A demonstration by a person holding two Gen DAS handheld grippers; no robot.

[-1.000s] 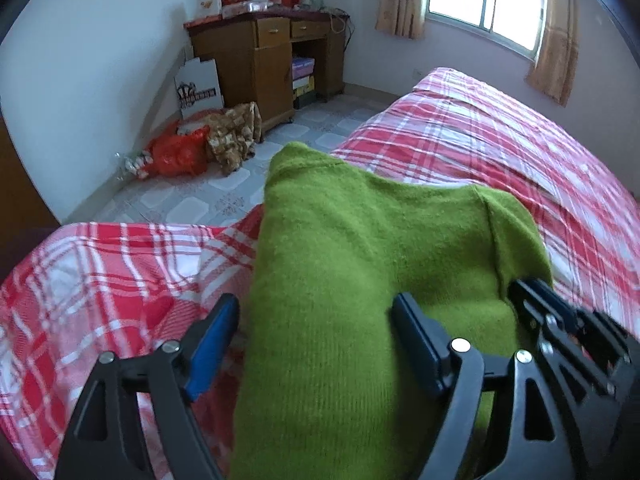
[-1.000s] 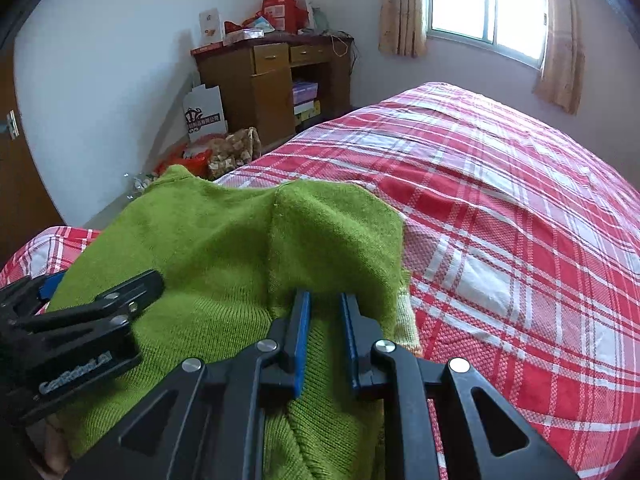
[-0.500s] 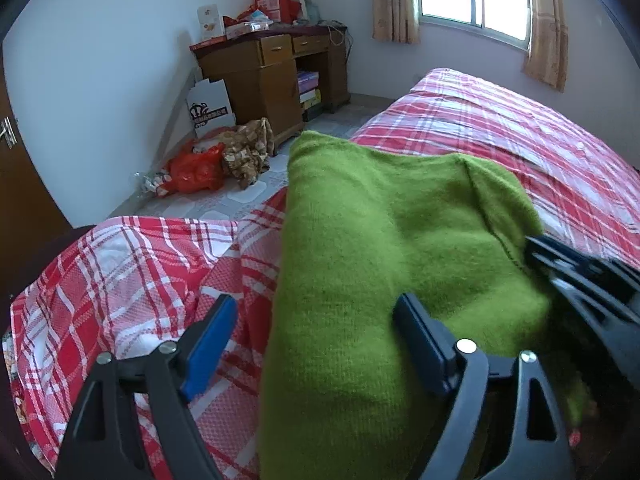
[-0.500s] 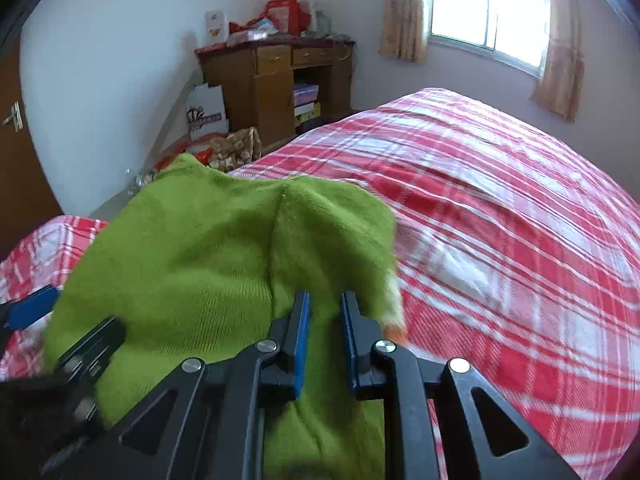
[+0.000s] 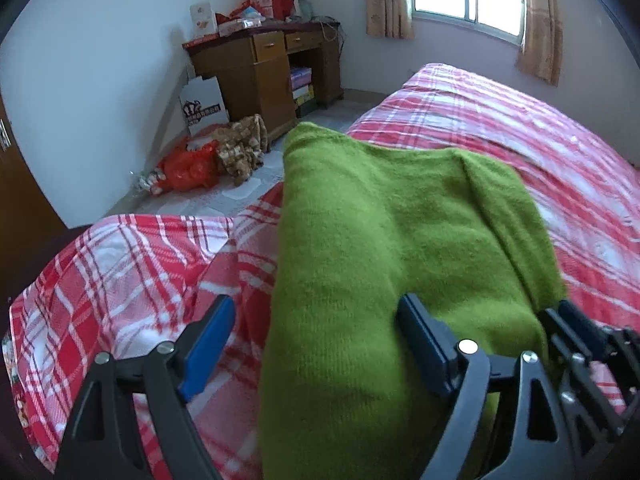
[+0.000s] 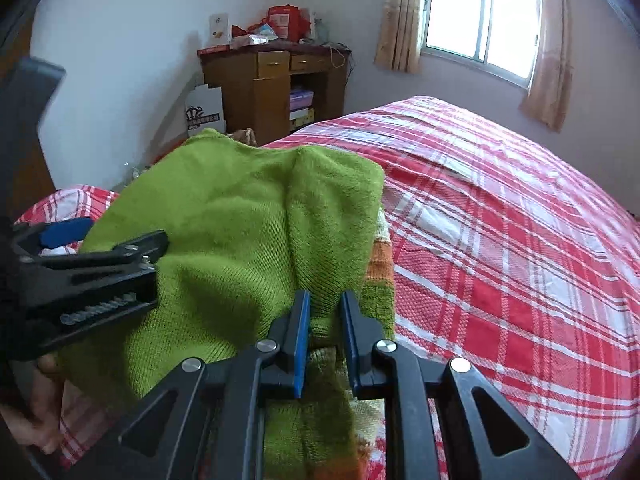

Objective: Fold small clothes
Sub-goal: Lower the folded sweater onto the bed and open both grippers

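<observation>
A green knitted sweater (image 5: 360, 264) lies folded on the red plaid bed (image 5: 132, 264), near its corner. My left gripper (image 5: 316, 344) is open, its jaws wide apart astride the sweater's near left edge. My right gripper (image 6: 324, 312) is shut on the sweater (image 6: 240, 216), pinching a fold of its right side. An orange striped part of the garment (image 6: 380, 268) shows under the green layer. The left gripper also shows in the right wrist view (image 6: 92, 264), and the right gripper shows at the lower right of the left wrist view (image 5: 580, 344).
The plaid bed (image 6: 500, 240) stretches away to the right. A wooden desk (image 5: 264, 68) with clutter stands at the far wall, with bags and a box (image 5: 204, 104) on the floor beside it. A curtained window (image 6: 480, 16) is at the back.
Both cameras rose slightly and pulled back a little. The right gripper stays shut on the sweater fold and has lifted it somewhat. The left gripper stays open around the sweater's edge.
</observation>
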